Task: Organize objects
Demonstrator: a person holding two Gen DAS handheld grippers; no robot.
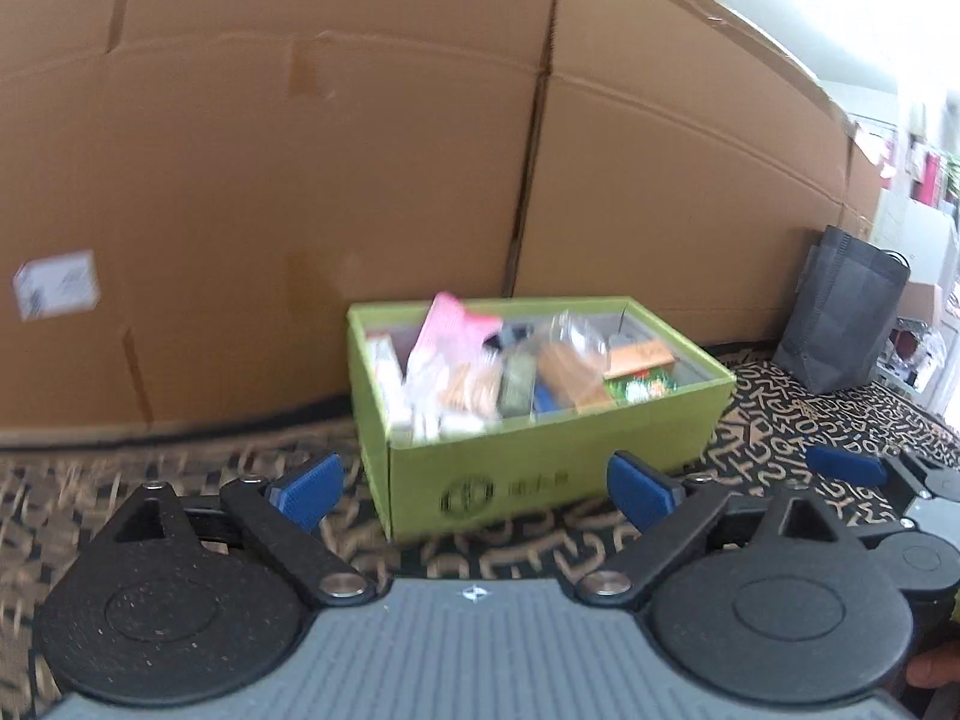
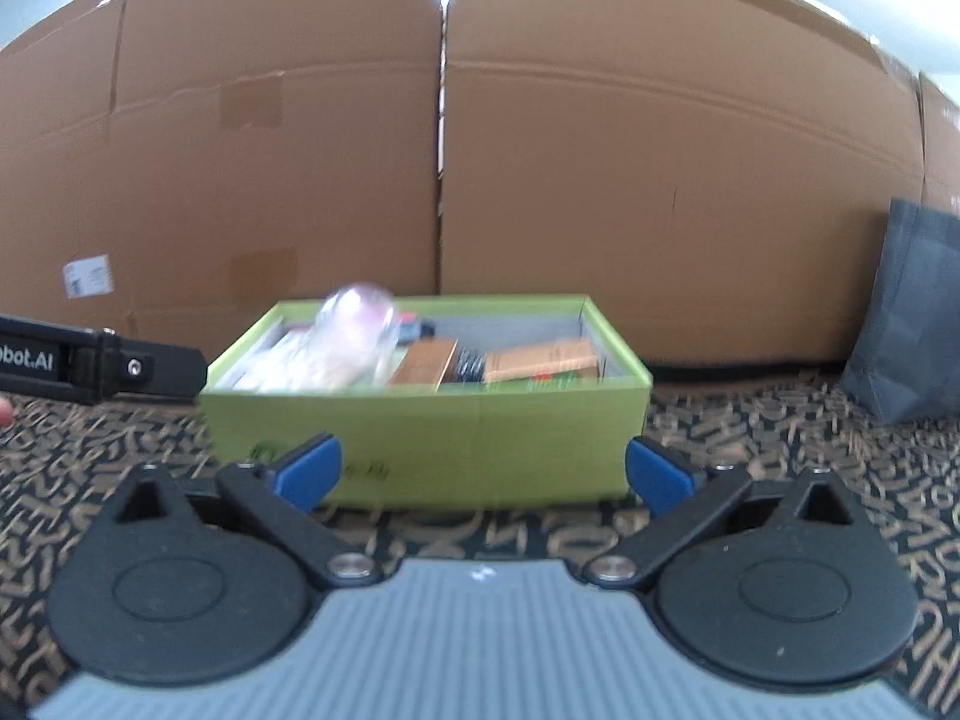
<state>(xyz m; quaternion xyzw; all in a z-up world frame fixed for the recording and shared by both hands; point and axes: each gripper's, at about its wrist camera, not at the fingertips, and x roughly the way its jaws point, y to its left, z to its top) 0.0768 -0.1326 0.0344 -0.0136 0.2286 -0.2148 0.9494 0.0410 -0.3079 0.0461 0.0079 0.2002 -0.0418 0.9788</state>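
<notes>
A lime-green open box (image 1: 540,450) stands on the patterned carpet, filled with small packets. Among them are a pink packet (image 1: 447,324), clear bags and orange cartons (image 1: 636,360). My left gripper (image 1: 474,489) is open just short of the box's near corner, with nothing between its blue pads. In the right wrist view the same box (image 2: 480,444) faces me long side on, and a blurred clear packet (image 2: 360,330) shows over its left end. My right gripper (image 2: 483,474) is open and empty in front of that side. The left gripper's black body (image 2: 102,366) reaches in from the left.
Tall brown cardboard cartons (image 1: 300,180) form a wall right behind the green box. A dark grey fabric bag (image 1: 840,324) stands on the carpet at the right, against the cartons. The right gripper's blue pad (image 1: 846,465) shows at the right edge.
</notes>
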